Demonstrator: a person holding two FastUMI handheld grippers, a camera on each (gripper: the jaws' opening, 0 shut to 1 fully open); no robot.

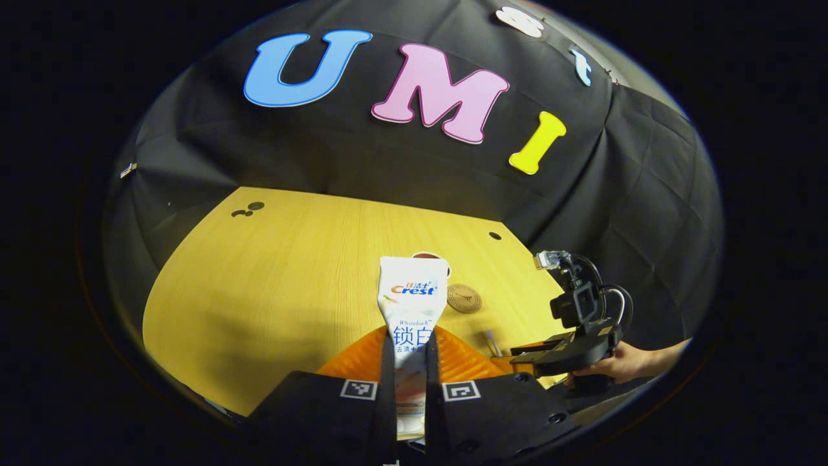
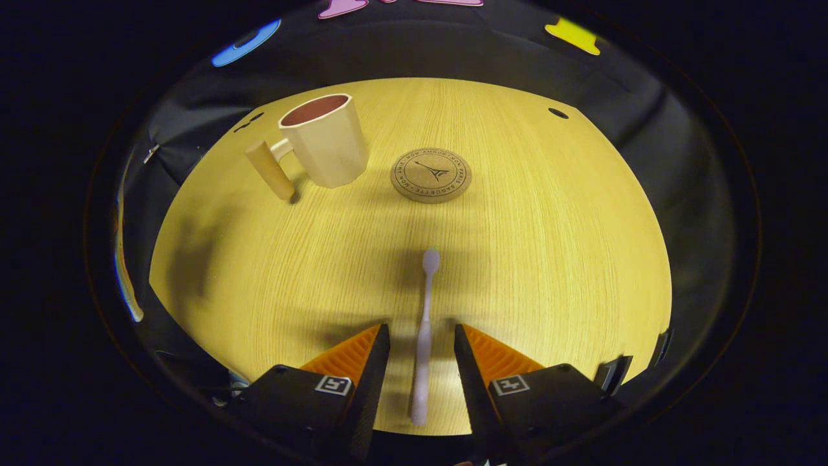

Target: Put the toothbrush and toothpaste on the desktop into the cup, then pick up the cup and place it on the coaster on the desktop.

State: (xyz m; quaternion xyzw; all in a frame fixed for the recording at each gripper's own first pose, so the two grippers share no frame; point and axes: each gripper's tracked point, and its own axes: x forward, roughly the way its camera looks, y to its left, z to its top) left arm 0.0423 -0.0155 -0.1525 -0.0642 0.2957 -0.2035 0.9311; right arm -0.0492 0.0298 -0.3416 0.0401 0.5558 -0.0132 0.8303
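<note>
Left tongs (image 1: 409, 362) clamp toothpaste (image 1: 412, 304); right tongs (image 2: 422, 353) wide, straddling toothbrush (image 2: 424, 336) on desk (image 2: 550, 259); close squarely mid-handle, then carry to cup (image 2: 326, 145).

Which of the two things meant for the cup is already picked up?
The toothpaste: the left gripper is shut on it, above the table. The toothbrush lies flat on the table between the open right gripper's fingers.

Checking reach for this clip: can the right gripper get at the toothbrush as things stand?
Probably yes: the toothbrush lies flat on the desktop between the right gripper's open jaws, nothing blocking it.
</note>
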